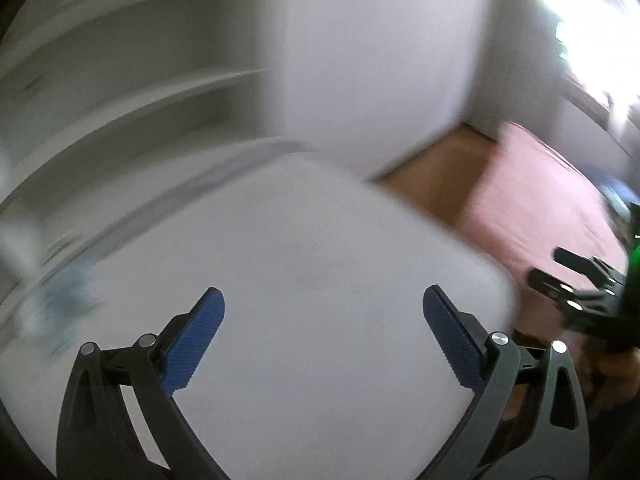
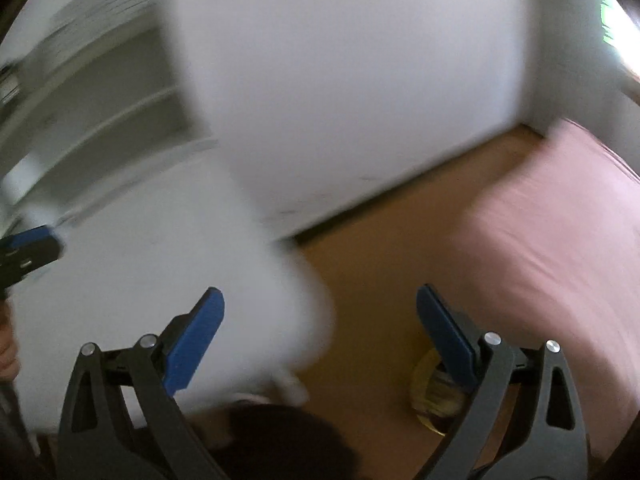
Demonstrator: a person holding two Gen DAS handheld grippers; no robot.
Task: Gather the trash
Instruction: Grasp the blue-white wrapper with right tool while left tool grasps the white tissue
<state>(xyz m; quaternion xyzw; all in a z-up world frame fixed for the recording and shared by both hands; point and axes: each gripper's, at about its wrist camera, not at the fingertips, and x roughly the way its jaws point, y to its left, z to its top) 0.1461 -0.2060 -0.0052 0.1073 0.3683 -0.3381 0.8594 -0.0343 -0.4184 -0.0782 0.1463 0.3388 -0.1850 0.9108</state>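
Both views are motion-blurred. My left gripper point(image 1: 323, 300) is open and empty above a white table top point(image 1: 312, 240). A smeared pale bluish item point(image 1: 64, 292) lies at the table's left edge; I cannot tell what it is. My right gripper point(image 2: 320, 300) is open and empty, over the table's right edge point(image 2: 280, 288) and the brown floor point(image 2: 380, 272). A round yellowish item point(image 2: 434, 394) lies on the floor behind the right finger. The right gripper also shows at the right of the left wrist view point(image 1: 576, 284), and the left gripper at the left of the right wrist view point(image 2: 32, 244).
A white cabinet or wall block point(image 1: 376, 60) stands behind the table. White shelves point(image 1: 120, 92) are at the left. A pink bed or mattress point(image 2: 560, 232) lies at the right. A bright window point(image 1: 592, 20) is at the upper right. A dark shape point(image 2: 280, 440) sits below the table.
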